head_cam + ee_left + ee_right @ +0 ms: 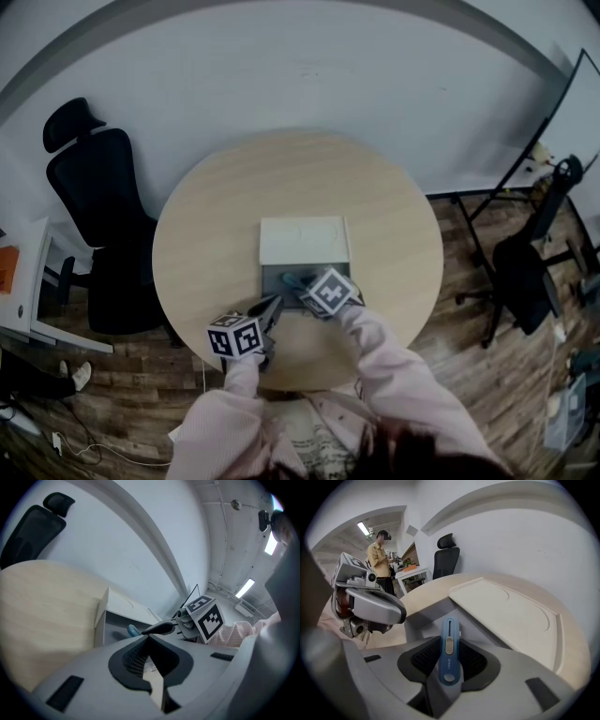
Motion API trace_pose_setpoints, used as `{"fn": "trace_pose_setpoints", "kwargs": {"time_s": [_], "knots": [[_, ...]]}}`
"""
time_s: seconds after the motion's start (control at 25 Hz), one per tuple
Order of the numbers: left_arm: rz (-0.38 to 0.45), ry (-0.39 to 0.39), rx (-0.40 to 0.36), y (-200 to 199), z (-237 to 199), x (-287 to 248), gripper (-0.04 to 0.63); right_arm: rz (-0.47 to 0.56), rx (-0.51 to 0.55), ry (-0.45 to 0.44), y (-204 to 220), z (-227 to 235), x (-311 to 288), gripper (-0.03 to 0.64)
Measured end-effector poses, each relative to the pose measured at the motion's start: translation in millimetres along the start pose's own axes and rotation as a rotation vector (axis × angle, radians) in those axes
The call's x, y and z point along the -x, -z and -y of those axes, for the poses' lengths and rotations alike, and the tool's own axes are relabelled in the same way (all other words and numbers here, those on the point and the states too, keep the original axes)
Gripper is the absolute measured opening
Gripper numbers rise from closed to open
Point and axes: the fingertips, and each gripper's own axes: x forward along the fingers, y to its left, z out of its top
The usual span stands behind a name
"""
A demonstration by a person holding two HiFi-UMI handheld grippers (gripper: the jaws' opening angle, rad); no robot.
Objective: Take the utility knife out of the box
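Note:
A shallow grey box (277, 278) lies on the round wooden table (206, 244), its white lid (305, 241) folded flat beyond it. My right gripper (302, 287) hangs over the box, shut on the blue utility knife (449, 637), which stands lengthwise between the pads above the box (423, 620) and beside the lid (506, 611). My left gripper (271, 310) rests at the box's near left corner, its jaws shut with nothing seen between them. In the left gripper view the knife's blue end (133, 631) shows just past the box wall (99, 620), under the right gripper's fingers (161, 628).
A black office chair (98, 206) stands left of the table and another chair (530, 262) to the right on the wooden floor. A white desk (28, 300) is at the far left. A person (382, 557) stands in the background.

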Motion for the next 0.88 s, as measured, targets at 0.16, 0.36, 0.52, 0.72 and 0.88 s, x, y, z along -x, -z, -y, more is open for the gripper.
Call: {"fn": "trace_pose_setpoints", "kwargs": {"time_s": [0.16, 0.36, 0.52, 0.72, 0.88], "knots": [[0.003, 0.009, -0.014, -2.0, 2.9, 3.3, 0.005, 0.073, -0.064, 0.011, -0.1, 1.2, 6.4, 0.140], [0.018, 0.010, -0.031, -4.4, 5.9, 7.6, 0.005, 0.182, -0.137, -0.006, -5.1, -2.8, 19.0, 0.140], [0.025, 0.016, -0.050, -5.1, 8.7, 10.1, 0.005, 0.271, -0.192, -0.030, -10.3, -7.8, 29.9, 0.140], [0.041, 0.025, -0.070, -7.0, 14.0, 11.7, 0.005, 0.389, -0.250, -0.056, -21.0, -13.3, 48.9, 0.140], [0.049, 0.027, -0.087, -9.6, 16.1, 13.1, 0.005, 0.463, -0.285, -0.068, -27.1, -17.4, 61.5, 0.140]]}}
